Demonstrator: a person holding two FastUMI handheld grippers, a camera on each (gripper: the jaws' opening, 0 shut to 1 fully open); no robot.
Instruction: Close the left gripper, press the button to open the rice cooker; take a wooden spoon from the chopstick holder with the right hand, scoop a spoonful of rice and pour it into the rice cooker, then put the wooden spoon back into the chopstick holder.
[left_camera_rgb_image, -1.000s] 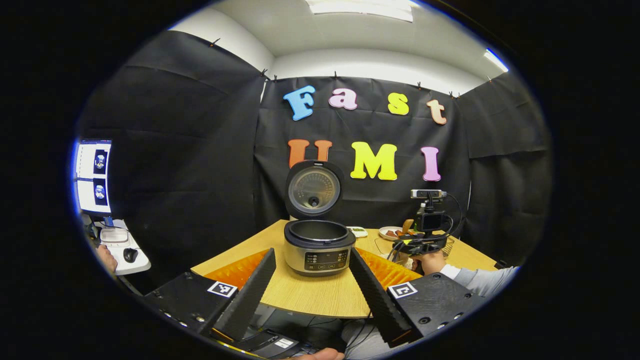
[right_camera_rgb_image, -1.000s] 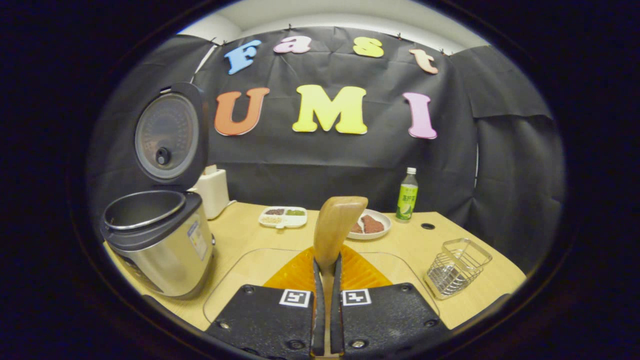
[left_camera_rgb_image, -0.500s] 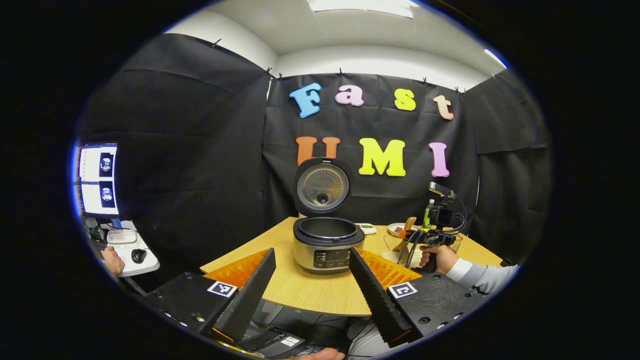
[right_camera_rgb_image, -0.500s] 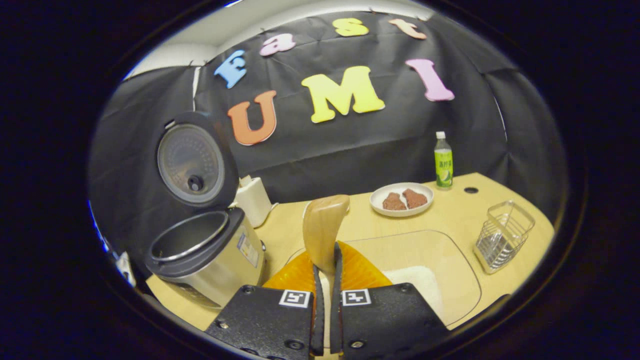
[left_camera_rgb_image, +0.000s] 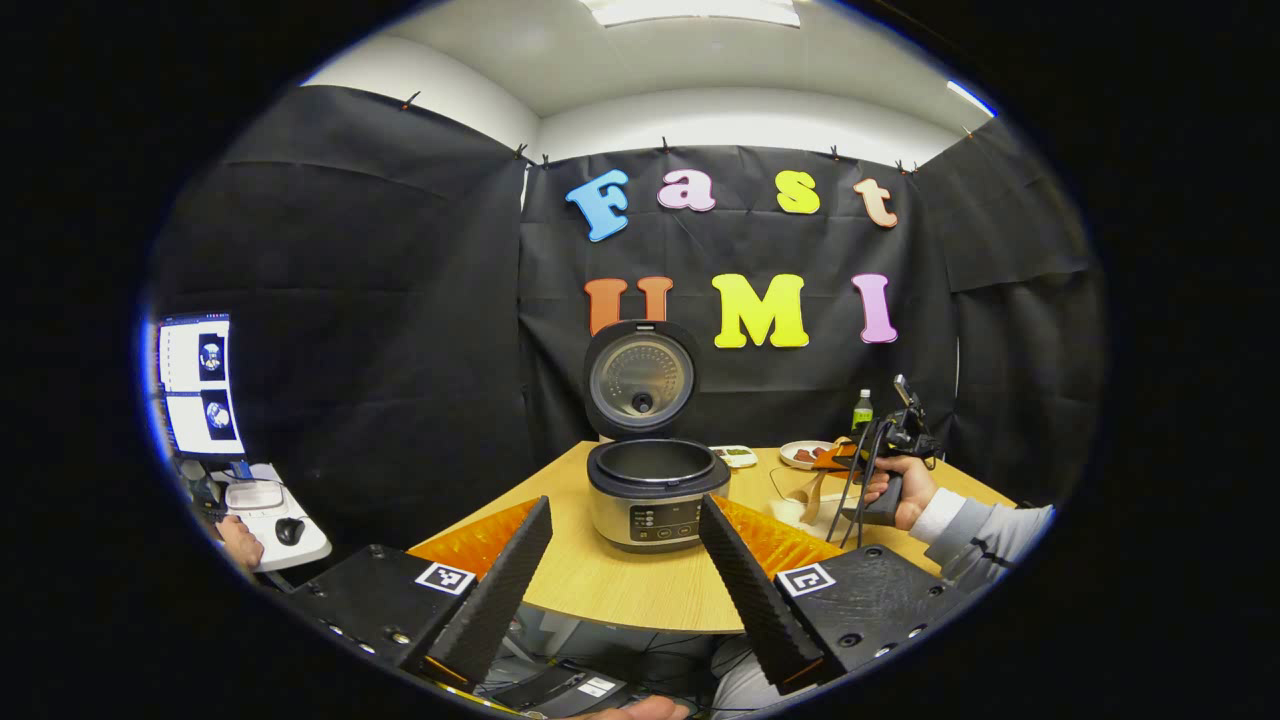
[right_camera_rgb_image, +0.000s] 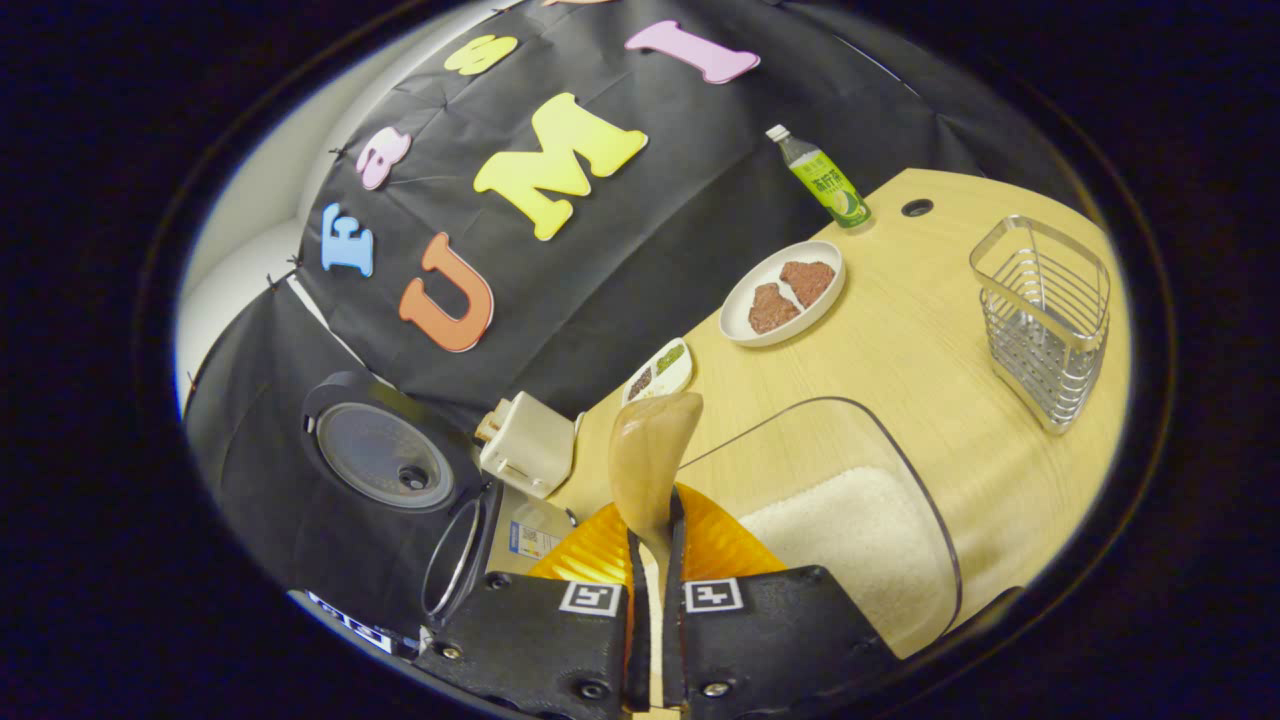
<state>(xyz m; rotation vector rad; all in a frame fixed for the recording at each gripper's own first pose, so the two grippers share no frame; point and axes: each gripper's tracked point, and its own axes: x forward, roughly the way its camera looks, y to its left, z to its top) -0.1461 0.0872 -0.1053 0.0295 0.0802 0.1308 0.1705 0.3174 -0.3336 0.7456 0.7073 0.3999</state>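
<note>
In the right gripper view my right gripper (right_camera_rgb_image: 650, 560) pinches the wooden spoon (right_camera_rgb_image: 648, 465) at lower centre, rolled sideways over the clear rice tray (right_camera_rgb_image: 905, 470). The wire holder (right_camera_rgb_image: 1045, 315) sits right, open table (right_camera_rgb_image: 900, 330) around. My left gripper (left_camera_rgb_image: 625, 570) hangs spread before the open rice cooker (left_camera_rgb_image: 655, 480).

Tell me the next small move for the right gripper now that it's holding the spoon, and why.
Probably dip the tan wooden spoon down into the white rice in the clear plastic container. The right gripper is shut on its handle, the bowl looks empty and hangs tilted beside the rice, and the silver rice cooker already stands with its lid up, waiting.
</note>
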